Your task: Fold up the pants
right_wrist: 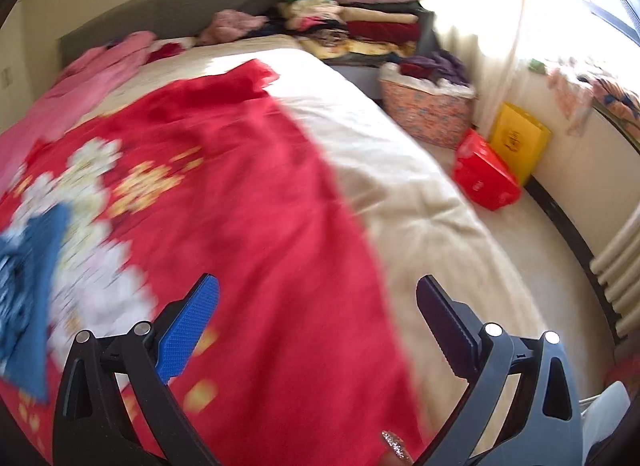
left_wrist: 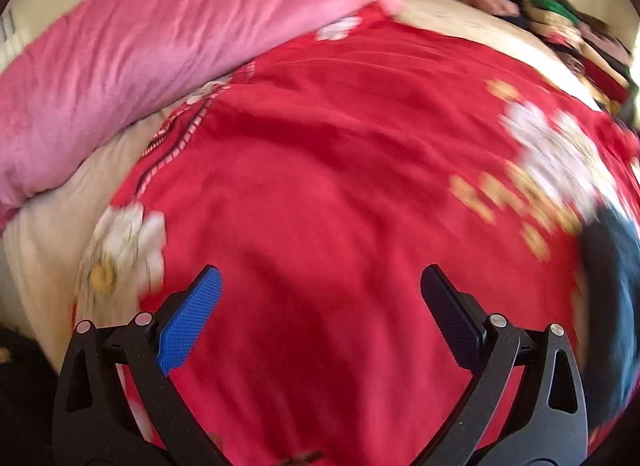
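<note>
Blue denim pants (right_wrist: 28,290) lie at the left edge of the right wrist view, on a red flowered blanket (right_wrist: 240,185). The left wrist view shows the same pants (left_wrist: 612,306) as a dark blue shape at its right edge. Both views are motion-blurred. My left gripper (left_wrist: 320,278) hangs open over bare red blanket (left_wrist: 320,169), with nothing between its fingers. Open as well, my right gripper (right_wrist: 318,286) hovers over the blanket's right edge, to the right of the pants. A fingertip with a glittery nail (right_wrist: 394,446) shows at the bottom of the right wrist view.
A pink quilt (left_wrist: 140,49) lies along the far left of the cream bed (right_wrist: 400,153). Folded clothes (right_wrist: 360,13) are piled by the grey headboard (right_wrist: 180,5). A patterned basket (right_wrist: 428,109), a red bag (right_wrist: 484,173) and a yellow bag (right_wrist: 520,137) stand on the floor at the right.
</note>
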`<state>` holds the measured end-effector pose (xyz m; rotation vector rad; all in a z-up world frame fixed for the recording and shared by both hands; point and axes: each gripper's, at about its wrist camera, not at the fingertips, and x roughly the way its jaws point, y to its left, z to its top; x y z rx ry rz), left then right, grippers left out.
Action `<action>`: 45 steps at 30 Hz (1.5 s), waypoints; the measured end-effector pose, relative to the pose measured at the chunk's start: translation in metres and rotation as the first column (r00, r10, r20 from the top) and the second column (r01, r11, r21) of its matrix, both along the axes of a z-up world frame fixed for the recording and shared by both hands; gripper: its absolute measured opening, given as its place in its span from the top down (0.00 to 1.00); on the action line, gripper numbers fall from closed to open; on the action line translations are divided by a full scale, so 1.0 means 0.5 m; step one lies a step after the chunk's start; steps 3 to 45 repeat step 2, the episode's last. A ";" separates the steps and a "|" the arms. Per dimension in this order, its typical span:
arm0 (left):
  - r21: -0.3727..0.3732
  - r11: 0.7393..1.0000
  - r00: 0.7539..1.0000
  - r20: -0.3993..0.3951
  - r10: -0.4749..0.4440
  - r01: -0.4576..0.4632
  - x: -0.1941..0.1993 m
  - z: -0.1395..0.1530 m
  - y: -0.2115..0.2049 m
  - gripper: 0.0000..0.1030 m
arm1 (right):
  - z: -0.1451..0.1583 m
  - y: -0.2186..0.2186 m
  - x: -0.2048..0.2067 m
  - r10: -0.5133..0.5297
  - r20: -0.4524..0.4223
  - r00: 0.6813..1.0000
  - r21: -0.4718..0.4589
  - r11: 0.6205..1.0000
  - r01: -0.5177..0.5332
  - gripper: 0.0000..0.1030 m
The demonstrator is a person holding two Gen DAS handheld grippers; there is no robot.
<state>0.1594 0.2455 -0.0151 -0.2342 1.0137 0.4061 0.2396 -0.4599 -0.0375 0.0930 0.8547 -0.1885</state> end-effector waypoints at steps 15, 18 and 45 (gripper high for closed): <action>-0.044 0.999 0.998 -0.049 0.025 -0.028 0.047 -0.028 0.053 0.09 | -0.029 -0.048 0.058 -0.043 -0.046 0.998 0.035 0.998 0.044 0.04; -0.044 0.999 0.998 -0.049 0.025 -0.028 0.047 -0.028 0.053 0.09 | -0.029 -0.048 0.058 -0.043 -0.046 0.998 0.035 0.998 0.044 0.04; -0.044 0.999 0.998 -0.049 0.025 -0.028 0.047 -0.028 0.053 0.09 | -0.029 -0.048 0.058 -0.043 -0.046 0.998 0.035 0.998 0.044 0.04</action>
